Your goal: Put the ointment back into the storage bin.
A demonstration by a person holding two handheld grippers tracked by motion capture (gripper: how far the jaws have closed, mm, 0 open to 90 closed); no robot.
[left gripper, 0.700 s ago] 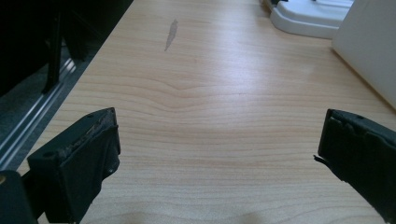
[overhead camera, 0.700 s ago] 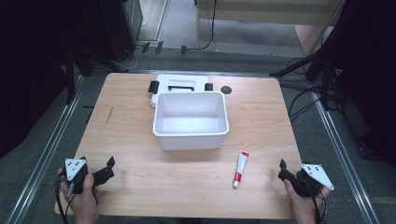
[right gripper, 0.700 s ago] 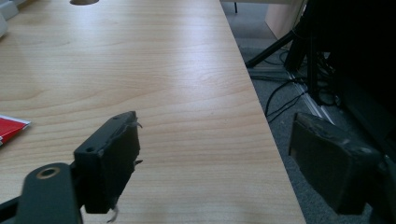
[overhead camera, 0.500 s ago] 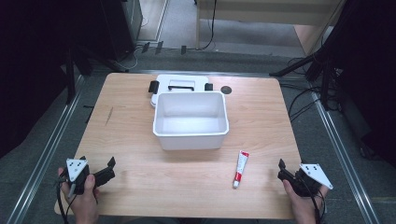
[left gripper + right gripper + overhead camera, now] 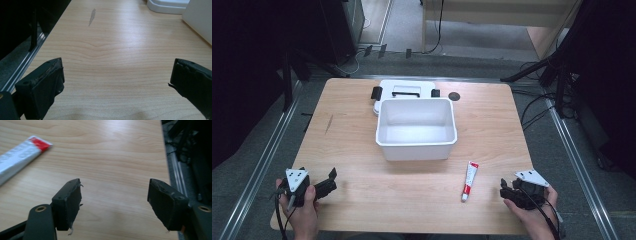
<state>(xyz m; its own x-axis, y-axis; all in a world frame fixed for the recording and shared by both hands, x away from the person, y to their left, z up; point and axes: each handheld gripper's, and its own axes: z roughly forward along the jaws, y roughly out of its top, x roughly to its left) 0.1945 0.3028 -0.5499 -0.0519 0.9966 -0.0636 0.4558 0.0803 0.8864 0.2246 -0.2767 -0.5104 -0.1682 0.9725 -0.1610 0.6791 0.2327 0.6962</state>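
Both grippers released, jaws wide, holding nothing: left gripper (image 5: pixel 330 181) at near-left table corner, right gripper (image 5: pixel 503 190) near-right. White-and-red toothpaste tube (image 5: pixel 469 180) lies flat on wooden table (image 5: pixel 492 130), just left of right gripper, near side of white plastic tub (image 5: pixel 416 127).

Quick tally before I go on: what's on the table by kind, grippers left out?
White bin: 1
White lid with black handle, behind the bin: 1
Toothpaste tube: 1
Small dark round thing, too small to identify: 1
Total: 4
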